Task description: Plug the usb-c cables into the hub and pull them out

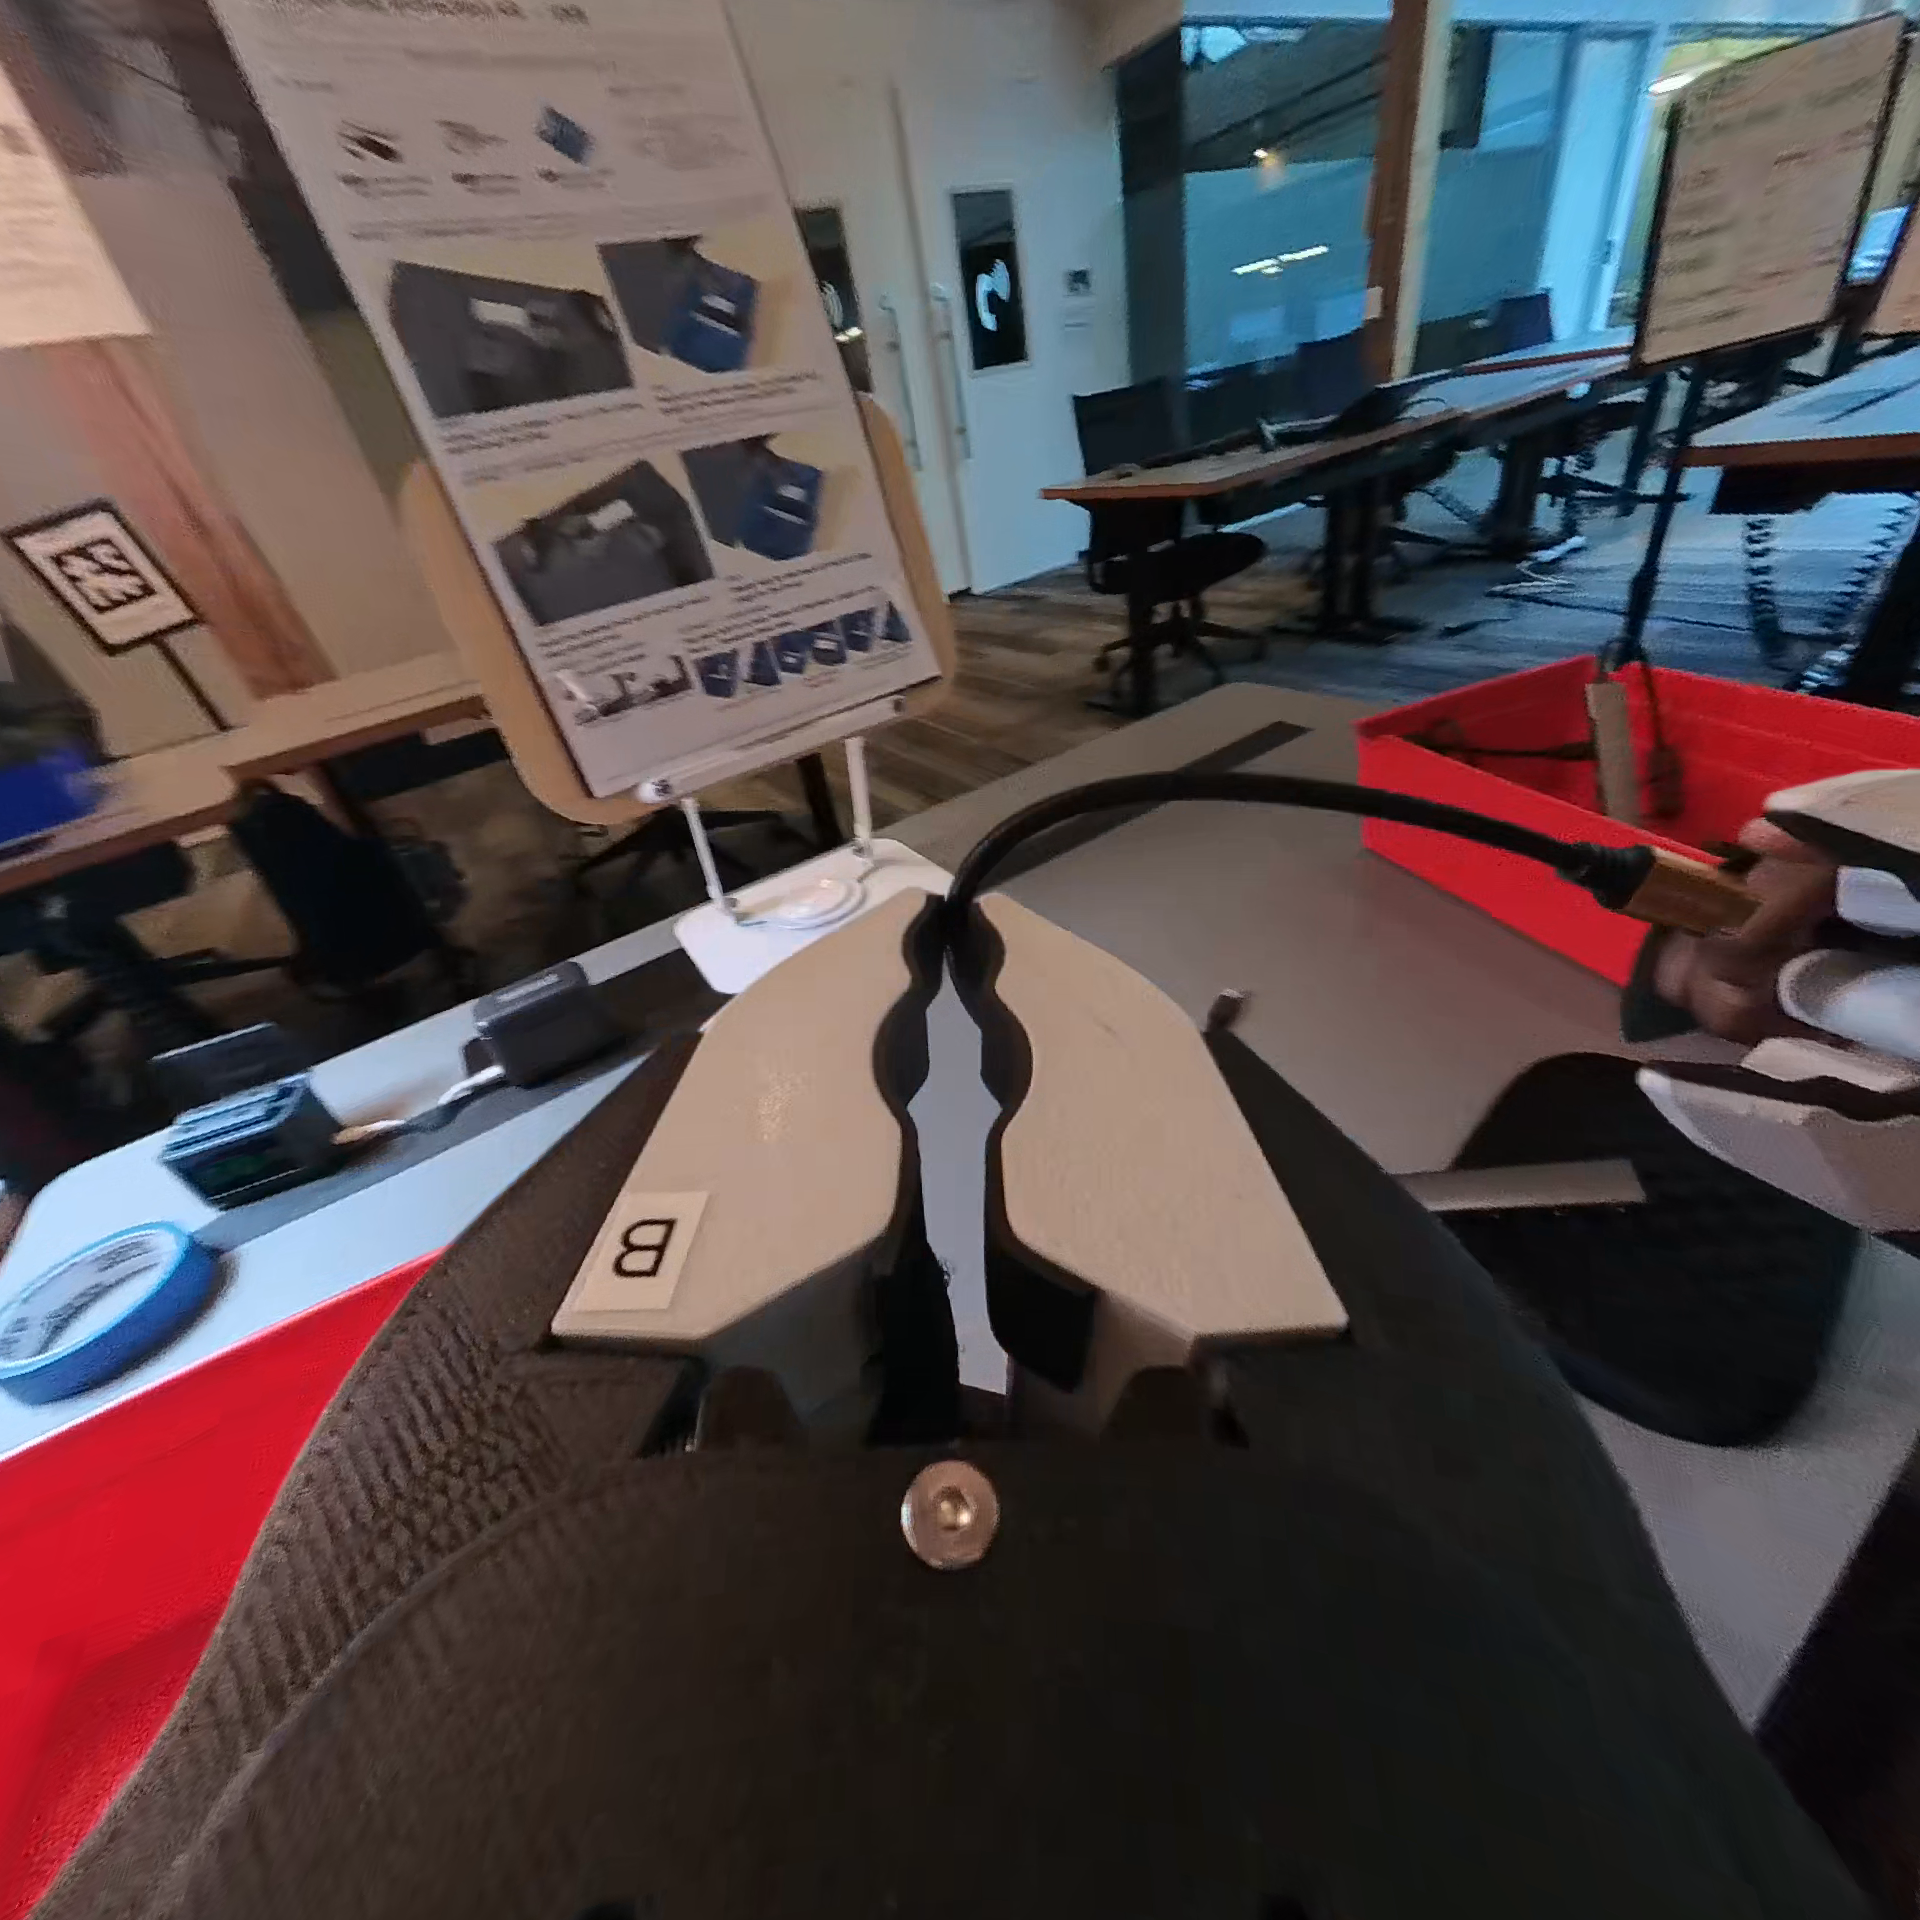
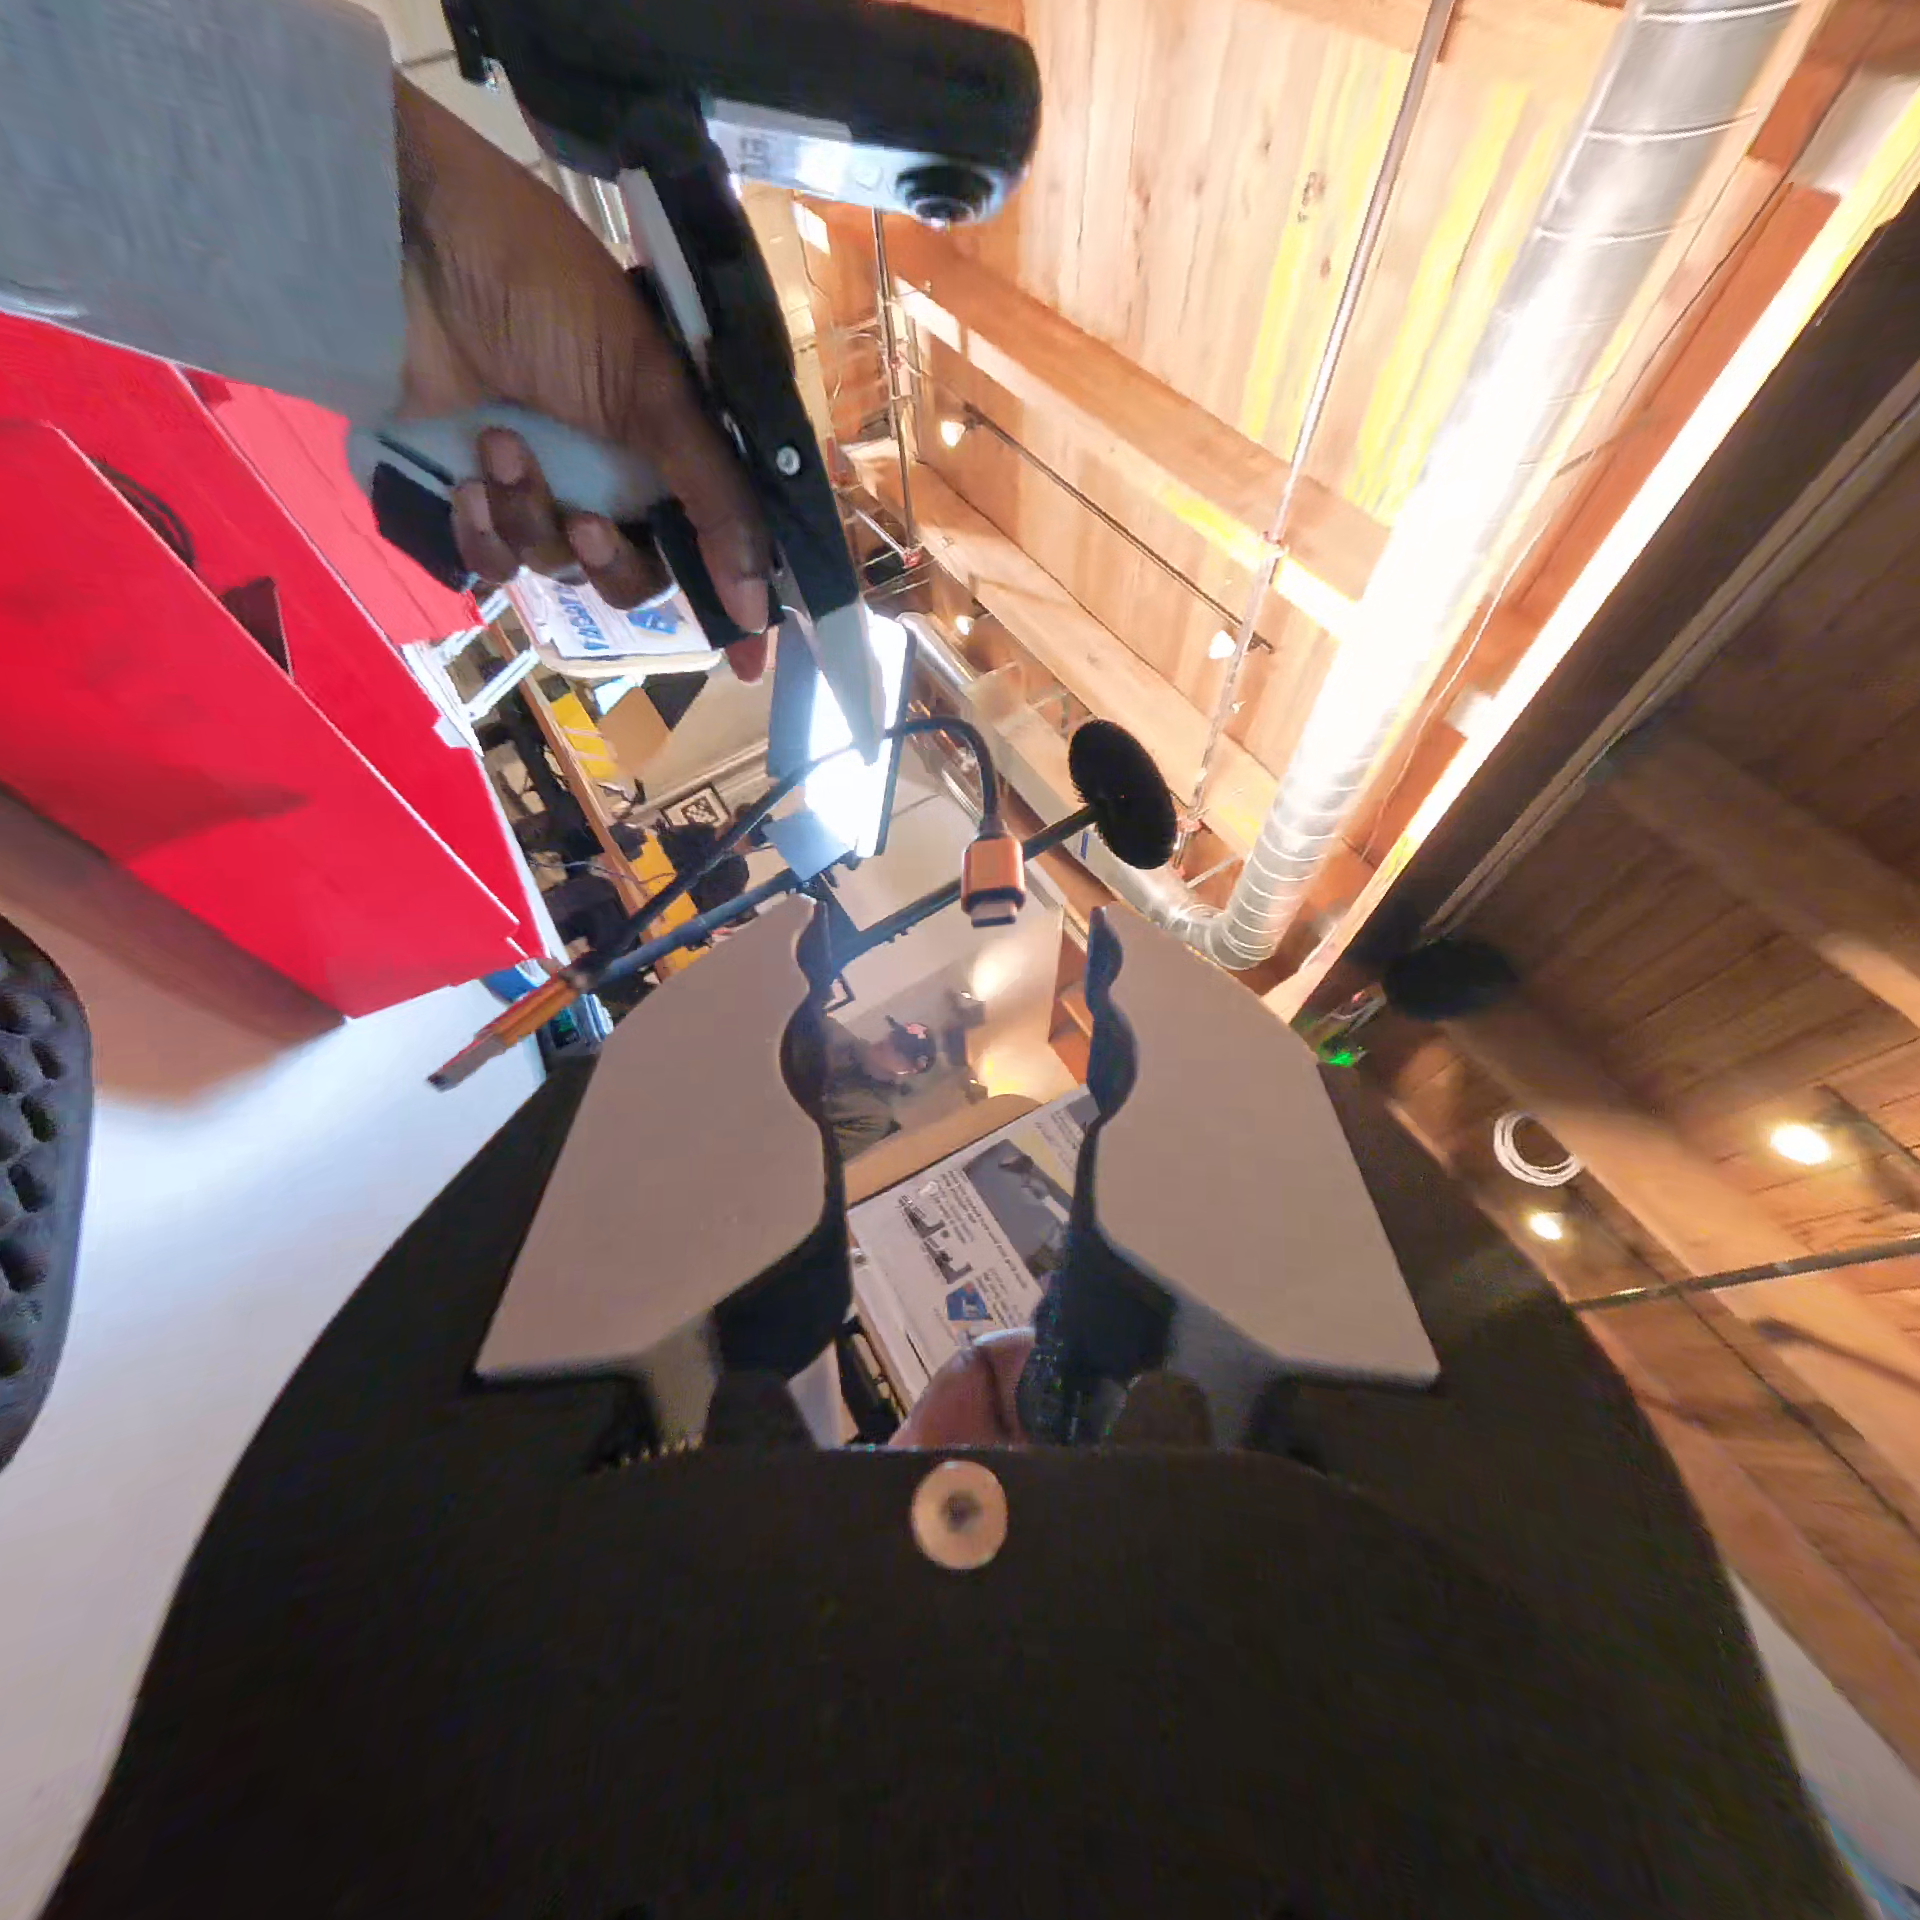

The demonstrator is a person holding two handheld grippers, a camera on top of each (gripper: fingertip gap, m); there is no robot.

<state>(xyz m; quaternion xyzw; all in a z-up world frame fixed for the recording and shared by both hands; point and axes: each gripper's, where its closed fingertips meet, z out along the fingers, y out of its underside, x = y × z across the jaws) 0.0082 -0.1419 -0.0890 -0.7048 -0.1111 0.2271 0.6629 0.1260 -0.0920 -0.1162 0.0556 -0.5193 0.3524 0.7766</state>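
Note:
My left gripper (image 1: 951, 920) is shut on a black USB-C cable (image 1: 1247, 784) near its tips. The cable arcs to the right and ends in a copper-coloured plug (image 1: 1683, 894). My right gripper (image 2: 951, 925) is open, and the plug (image 2: 992, 873) hangs just in front of its fingertips, untouched. In the left wrist view the right gripper (image 1: 1777, 966) sits at the right edge, by the plug. In the right wrist view the left gripper (image 2: 857, 727) is held by a hand above. A second orange-plugged cable (image 2: 520, 1023) lies on the table. I cannot pick out the hub with certainty.
A red bin (image 1: 1475, 790) with cables stands at the back right. A black foam mat (image 1: 1662, 1299) with a flat grey bar (image 1: 1527, 1184) lies on the grey table. A poster stand (image 1: 790, 914), black chargers (image 1: 540, 1023) and blue tape (image 1: 104, 1309) are to the left. One gripper's finger ends stand about 15 centimetres off the other's.

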